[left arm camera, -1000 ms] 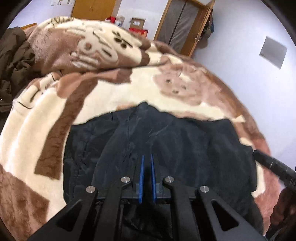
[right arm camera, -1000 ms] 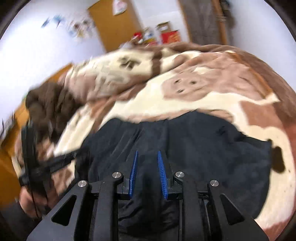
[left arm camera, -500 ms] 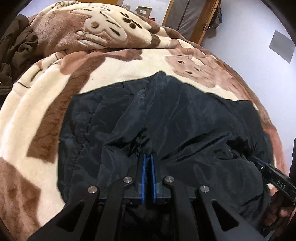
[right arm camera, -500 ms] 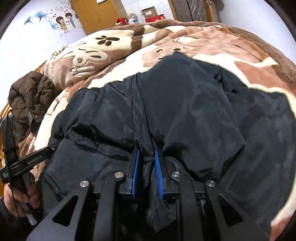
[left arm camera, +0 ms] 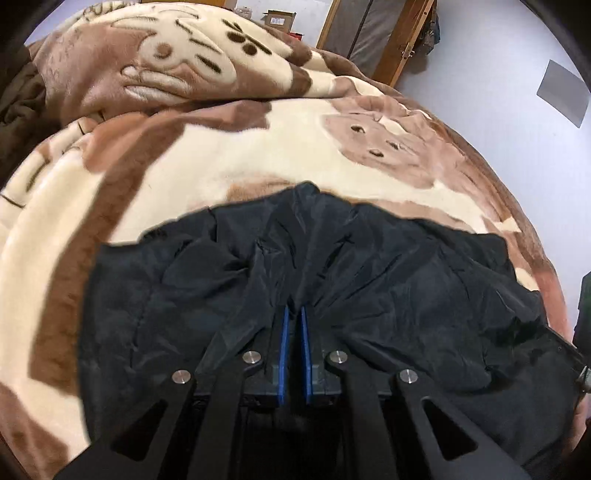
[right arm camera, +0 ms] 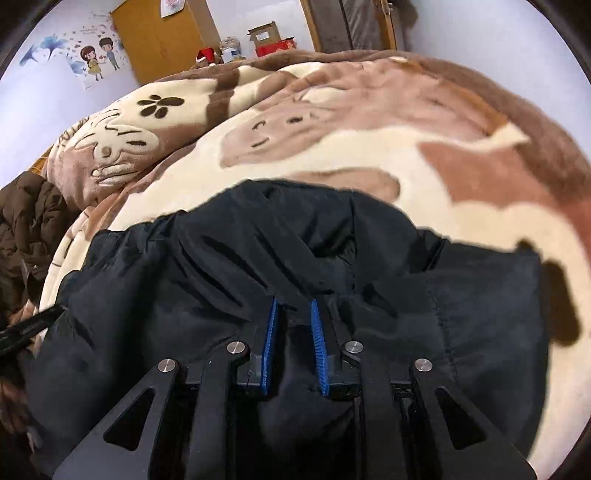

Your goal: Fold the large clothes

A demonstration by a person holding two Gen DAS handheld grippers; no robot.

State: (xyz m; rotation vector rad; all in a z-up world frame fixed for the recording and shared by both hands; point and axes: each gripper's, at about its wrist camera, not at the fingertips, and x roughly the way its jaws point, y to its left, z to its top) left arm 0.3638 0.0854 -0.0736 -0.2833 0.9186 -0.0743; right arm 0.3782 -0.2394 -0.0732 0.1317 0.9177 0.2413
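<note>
Across the middle of both your views spreads a plush blanket (left arm camera: 229, 166) in cream and brown with cartoon animal faces, and a brown puffer coat (right arm camera: 26, 221) lies bunched at its left edge in your right view. At the top of that view you have an orange-brown cabinet (right arm camera: 155, 37), a cartoon wall sticker (right arm camera: 98, 55) at upper left, and a cardboard box (right arm camera: 264, 33) above a red box (right arm camera: 275, 46). In your left view, a wooden door frame (left arm camera: 402, 40) stands at upper right, with a grey square (left arm camera: 563, 92) on the pale wall beside it.

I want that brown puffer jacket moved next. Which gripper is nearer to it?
Left. The brown puffer jacket lies past the left gripper; the right gripper grips the black garment farther over.
</note>
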